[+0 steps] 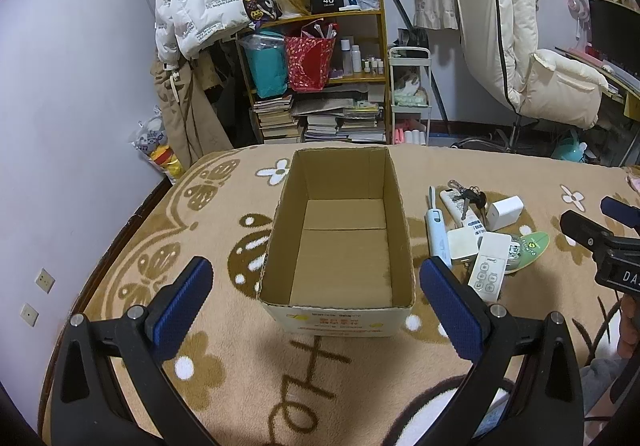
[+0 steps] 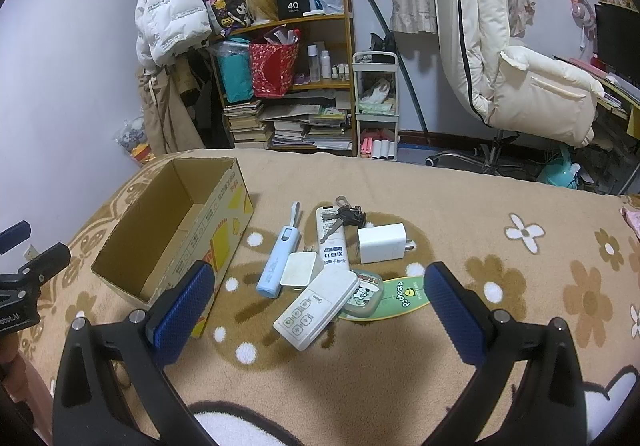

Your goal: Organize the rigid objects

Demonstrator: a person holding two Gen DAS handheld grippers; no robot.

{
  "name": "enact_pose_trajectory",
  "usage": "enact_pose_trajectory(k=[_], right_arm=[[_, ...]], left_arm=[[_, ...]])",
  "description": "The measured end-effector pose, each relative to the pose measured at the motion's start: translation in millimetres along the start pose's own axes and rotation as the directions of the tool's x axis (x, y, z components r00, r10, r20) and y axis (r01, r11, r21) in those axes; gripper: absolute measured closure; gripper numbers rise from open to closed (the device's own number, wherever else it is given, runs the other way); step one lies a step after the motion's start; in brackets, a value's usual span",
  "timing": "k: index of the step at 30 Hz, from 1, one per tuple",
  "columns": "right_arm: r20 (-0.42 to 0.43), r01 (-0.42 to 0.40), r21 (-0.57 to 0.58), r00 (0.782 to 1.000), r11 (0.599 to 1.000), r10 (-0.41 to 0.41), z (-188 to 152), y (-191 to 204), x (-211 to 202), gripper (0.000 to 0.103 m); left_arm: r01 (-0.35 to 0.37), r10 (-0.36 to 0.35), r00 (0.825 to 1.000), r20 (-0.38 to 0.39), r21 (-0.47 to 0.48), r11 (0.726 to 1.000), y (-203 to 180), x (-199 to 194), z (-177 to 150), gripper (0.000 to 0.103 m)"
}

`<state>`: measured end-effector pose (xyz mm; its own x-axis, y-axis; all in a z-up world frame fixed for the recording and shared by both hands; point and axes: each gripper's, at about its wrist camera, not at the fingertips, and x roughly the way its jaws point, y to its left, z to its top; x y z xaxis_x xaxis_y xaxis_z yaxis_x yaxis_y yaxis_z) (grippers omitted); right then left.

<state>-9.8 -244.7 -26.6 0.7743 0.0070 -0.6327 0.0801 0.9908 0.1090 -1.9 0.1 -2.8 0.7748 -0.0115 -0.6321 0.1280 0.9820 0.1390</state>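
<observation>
An empty open cardboard box stands on the bed blanket. To its right lies a heap: a white remote, a light-blue stick device, a square white charger, a white plug adapter, keys on a white tube, a round tin and a green card. My left gripper is open, its fingers either side of the box's near end. My right gripper is open and holds nothing, just short of the remote.
Beyond the bed's far edge are a wooden shelf with books and bags, a white trolley, hanging coats and a padded chair. A wall runs along the left. A desk stands at the right.
</observation>
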Motion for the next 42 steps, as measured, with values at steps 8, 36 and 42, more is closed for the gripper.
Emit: enact_pose_trajectory(k=[8, 36, 42], right_arm=[[0.0, 0.001, -0.001, 1.0, 1.0, -0.001, 0.1, 0.0, 0.2, 0.0], [-0.001, 0.003, -0.003, 1.0, 1.0, -0.003, 0.2, 0.3, -0.1, 0.0], [-0.001, 0.005, -0.003, 1.0, 1.0, -0.005, 0.2, 0.5, 0.2, 0.0]], left_arm=[[0.002, -0.002, 1.0, 0.001, 0.005, 1.0, -0.9, -0.8, -0.8, 0.001], [0.002, -0.002, 1.0, -0.001, 0.013, 1.0, -4.0, -3.3, -1.3, 0.001], [0.002, -0.002, 1.0, -0.016, 0.017, 1.0, -5.5, 1.9, -1.6, 0.001]])
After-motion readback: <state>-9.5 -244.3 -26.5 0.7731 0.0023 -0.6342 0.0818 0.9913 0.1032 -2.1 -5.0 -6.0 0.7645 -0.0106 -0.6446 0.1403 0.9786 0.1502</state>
